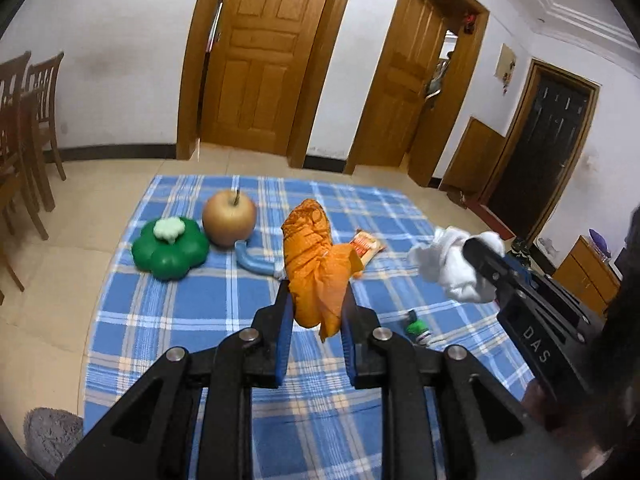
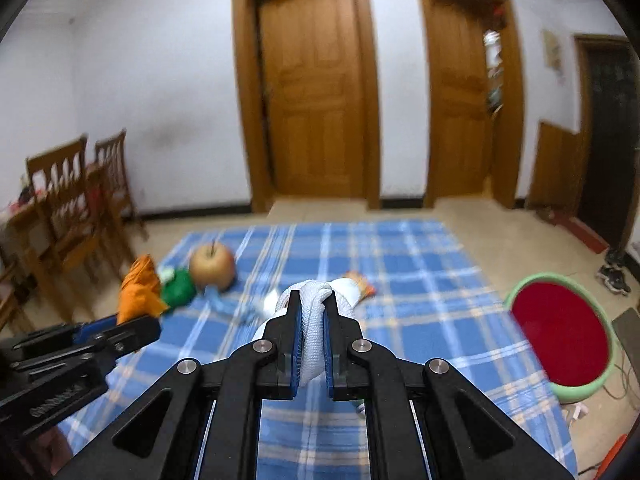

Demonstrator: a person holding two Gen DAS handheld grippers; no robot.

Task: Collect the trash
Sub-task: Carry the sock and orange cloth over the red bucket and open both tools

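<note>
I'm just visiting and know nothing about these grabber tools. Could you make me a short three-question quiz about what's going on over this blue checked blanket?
1. True or false: the left gripper is empty.
2. What does the right gripper hold? A) the apple B) a white cloth C) a snack wrapper
3. Fill in: the green flower-shaped toy lies right beside the ____.

Key:
1. False. It is clamped on a crumpled orange bag.
2. B. The white cloth is pinched between its fingers, above the blanket; the snack wrapper lies on the blanket.
3. Apple.
</note>
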